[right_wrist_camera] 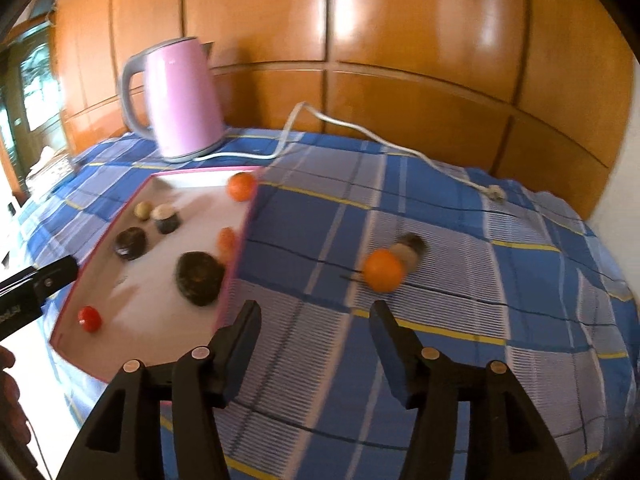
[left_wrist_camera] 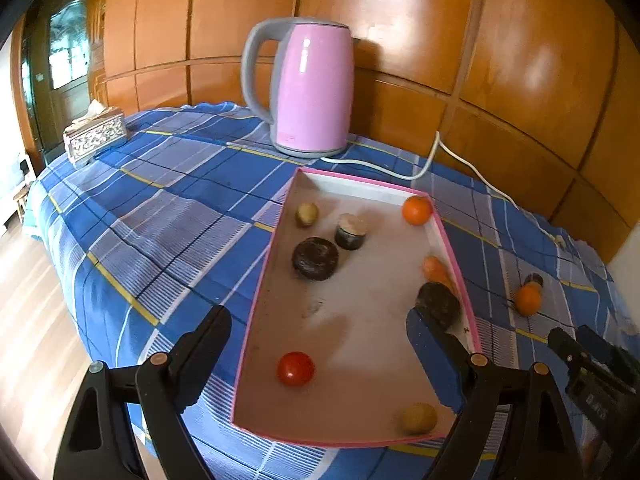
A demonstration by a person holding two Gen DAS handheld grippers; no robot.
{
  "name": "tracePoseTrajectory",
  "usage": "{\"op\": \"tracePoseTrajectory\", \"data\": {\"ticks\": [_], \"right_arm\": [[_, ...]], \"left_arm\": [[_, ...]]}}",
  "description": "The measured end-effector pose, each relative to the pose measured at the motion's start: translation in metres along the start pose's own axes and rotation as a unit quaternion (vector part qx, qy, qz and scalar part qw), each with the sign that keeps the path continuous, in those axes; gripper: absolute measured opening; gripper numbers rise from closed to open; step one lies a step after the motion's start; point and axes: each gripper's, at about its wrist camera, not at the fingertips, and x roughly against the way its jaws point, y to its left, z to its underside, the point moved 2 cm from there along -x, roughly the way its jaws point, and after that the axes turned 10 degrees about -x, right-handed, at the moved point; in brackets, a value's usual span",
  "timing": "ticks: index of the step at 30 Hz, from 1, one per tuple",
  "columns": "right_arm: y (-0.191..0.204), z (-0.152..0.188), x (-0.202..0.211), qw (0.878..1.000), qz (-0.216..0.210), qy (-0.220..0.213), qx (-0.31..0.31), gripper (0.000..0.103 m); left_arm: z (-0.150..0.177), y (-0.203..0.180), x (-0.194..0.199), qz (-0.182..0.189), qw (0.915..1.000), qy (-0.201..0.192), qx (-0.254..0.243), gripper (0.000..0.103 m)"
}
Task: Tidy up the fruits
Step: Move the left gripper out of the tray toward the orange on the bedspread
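No writing is legible. Pink tray point(left_wrist_camera: 456, 248) holds eight fruits; two lie on the cloth point(right_wrist_camera: 440, 208). Left gripper point(left_wrist_camera: 320, 344) wide, right gripper point(right_wrist_camera: 316, 332) half-open, both empty.

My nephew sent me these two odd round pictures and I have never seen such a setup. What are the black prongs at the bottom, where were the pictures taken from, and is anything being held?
A person holds a two-fingered gripper in each hand, with a wide-angle camera on each looking along its fingers. The black prongs are those fingers: the left gripper in one picture, the right gripper in the other. Both stand open and hold nothing. On the blue checked cloth lies a pink-rimmed tray with small fruits, such as a red one. An orange lies outside on the cloth. A pink kettle stands behind.
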Motion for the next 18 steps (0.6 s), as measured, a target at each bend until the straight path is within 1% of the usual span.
{"op": "tracePoseTrajectory", "data": {"ticks": [9,18], "right_arm": [[-0.056,0.004,0.002,0.997,0.048,-0.002,-0.06,0.057],[-0.111,0.014,0.003,0.99,0.096,-0.001,-0.107,0.058]], "left_arm": [[-0.006,-0.029,0.004,0.021,0.9989,-0.007,-0.042,0.09],[-0.009,-0.063,0.002,0.043,0.9955,-0.002,-0.084,0.09]]}}
